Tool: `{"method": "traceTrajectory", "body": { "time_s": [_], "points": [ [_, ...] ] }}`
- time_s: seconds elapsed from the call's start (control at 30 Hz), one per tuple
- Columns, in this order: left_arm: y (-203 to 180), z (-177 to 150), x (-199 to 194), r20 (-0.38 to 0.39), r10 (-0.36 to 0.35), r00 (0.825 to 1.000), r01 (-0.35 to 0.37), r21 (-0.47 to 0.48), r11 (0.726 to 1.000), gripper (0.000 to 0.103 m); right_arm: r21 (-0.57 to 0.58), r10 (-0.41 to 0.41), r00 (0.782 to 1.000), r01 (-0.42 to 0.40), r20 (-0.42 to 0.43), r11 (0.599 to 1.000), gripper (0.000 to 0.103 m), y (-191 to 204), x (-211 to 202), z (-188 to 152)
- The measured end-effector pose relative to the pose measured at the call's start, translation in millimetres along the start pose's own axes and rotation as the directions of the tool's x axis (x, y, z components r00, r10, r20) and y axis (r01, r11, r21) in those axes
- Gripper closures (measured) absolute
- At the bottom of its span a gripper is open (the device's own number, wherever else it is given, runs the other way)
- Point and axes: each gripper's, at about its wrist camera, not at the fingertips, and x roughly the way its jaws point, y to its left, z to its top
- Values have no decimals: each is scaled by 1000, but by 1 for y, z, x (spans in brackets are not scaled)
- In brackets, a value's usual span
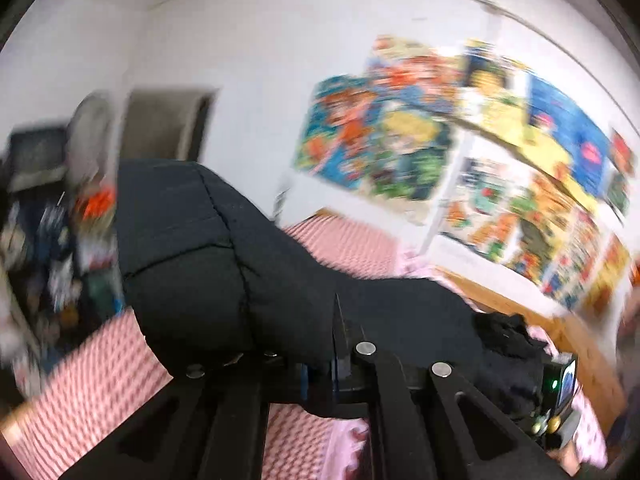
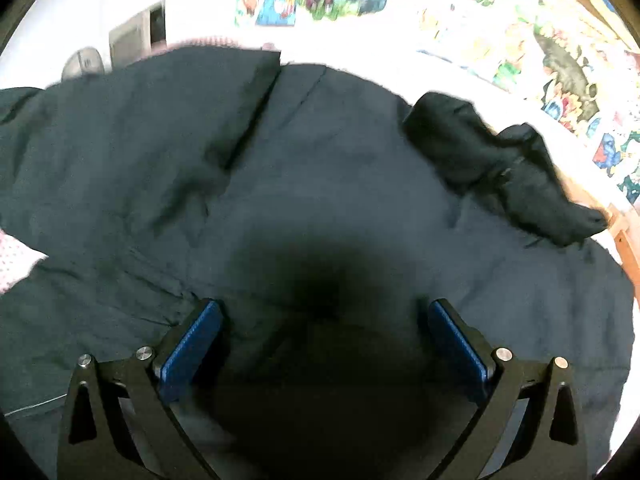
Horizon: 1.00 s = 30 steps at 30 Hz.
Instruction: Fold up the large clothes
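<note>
In the left wrist view the left gripper is pinched tight on a puffy fold of the black coat; its jaws meet at about 6 o'clock, and the coat bulges up from them toward 10 o'clock; this bulge blocks much of the middle. Under it lies the pink patterned cover from 7 to 8 o'clock, and more of it shows past the coat near the center. A wall of bright posters fills 1 to 3 o'clock; a wooden bed edge runs at 4 o'clock; cluttered shelves sit at 9 o'clock, very blurred. The other hand-held tool peeks in at 4 o'clock.

In the right wrist view the right gripper is spread wide, with its blue pads far apart at 7 and 5 o'clock; nothing is held between them. Here the coat lies spread almost across the whole picture, which the other view does not show; a darker furry hood lies crumpled on it at 2 o'clock. The gripper's shadow darkens the coat in the middle. A bit of pink cover shows at 9 o'clock; posters at 12 to 2 o'clock.
</note>
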Motion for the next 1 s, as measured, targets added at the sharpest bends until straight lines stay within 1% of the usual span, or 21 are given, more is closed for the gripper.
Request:
{"method": "traceTrajectory", "body": {
  "time_s": [0.07, 0.1, 0.17, 0.23, 0.3, 0.33, 0.37, 0.4, 0.43, 0.5, 0.53, 0.6, 0.67, 0.7, 0.77, 0.83, 0.87, 0.93, 0.97, 1.0],
  "points": [
    [-22, 18, -8, 16, -57, 998, 56, 67, 996, 96, 6, -3, 999, 3, 34, 1000, 1, -11, -29, 3],
    [-40, 29, -12, 22, -92, 995, 89, 110, 990, 96, 9, -7, 999, 7, 44, 1000, 1, -16, -39, 4],
    [-64, 41, -18, 28, -143, 989, 136, 165, 977, 96, 26, -24, 998, 23, 66, 999, 1, -29, -67, 5],
    [-97, 52, -23, 23, -207, 978, 196, 228, 954, 96, 57, -40, 996, 36, 83, 998, 1, -46, -91, 3],
    [-134, 52, -28, 12, -250, 968, 234, 310, 922, 96, 85, -51, 995, 44, 91, 995, 1, -63, -105, 2],
    [-153, 48, -28, -3, -262, 965, 246, 357, 901, 96, 105, -64, 993, 54, 97, 993, 1, -74, -117, 0],
    [-171, 42, -30, -19, -274, 962, 258, 407, 876, 96, 120, -74, 992, 62, 99, 991, 1, -90, -121, 4],
    [-190, 34, -32, -35, -290, 956, 274, 455, 847, 96, 139, -88, 991, 73, 104, 988, 1, -102, -128, 2],
    [-210, 26, -33, -57, -312, 948, 298, 501, 813, 96, 159, -101, 989, 83, 110, 984, 1, -113, -137, -2],
    [-248, 6, -30, -121, -353, 928, 357, 560, 747, 96, 195, -121, 986, 97, 115, 976, 1, -143, -138, -1],
    [-260, -3, -30, -150, -367, 918, 383, 576, 722, 96, 218, -141, 983, 113, 115, 969, 1, -158, -145, -6],
    [-285, -26, -26, -219, -383, 897, 435, 585, 684, 96, 245, -176, 978, 145, 108, 958, 1, -182, -147, -12],
    [-308, -54, -16, -304, -392, 868, 495, 567, 658, 96, 276, -211, 973, 179, 89, 944, 1, -200, -146, -20],
    [-314, -67, -11, -334, -391, 858, 514, 562, 648, 96, 301, -228, 971, 198, 70, 933, 1, -213, -144, -26],
    [-330, -99, 2, -384, -391, 837, 547, 557, 625, 96, 343, -239, 970, 209, 48, 916, 1, -233, -138, -39],
    [-341, -125, 14, -426, -380, 821, 569, 553, 608, 96, 388, -239, 971, 212, 22, 897, 1, -252, -127, -54],
    [-345, -136, 21, -452, -369, 812, 579, 547, 605, 96, 402, -234, 972, 210, 12, 891, 1, -254, -121, -60],
    [-352, -157, 38, -516, -328, 791, 594, 522, 612, 96, 429, -207, 978, 201, -34, 880, 1, -267, -104, -75],
    [-352, -164, 45, -542, -313, 780, 600, 504, 622, 96, 436, -207, 977, 207, -50, 876, 1, -264, -102, -83],
    [-352, -170, 52, -565, -301, 768, 604, 483, 634, 96, 445, -208, 976, 216, -69, 869, 1, -268, -95, -89]
  ]
}}
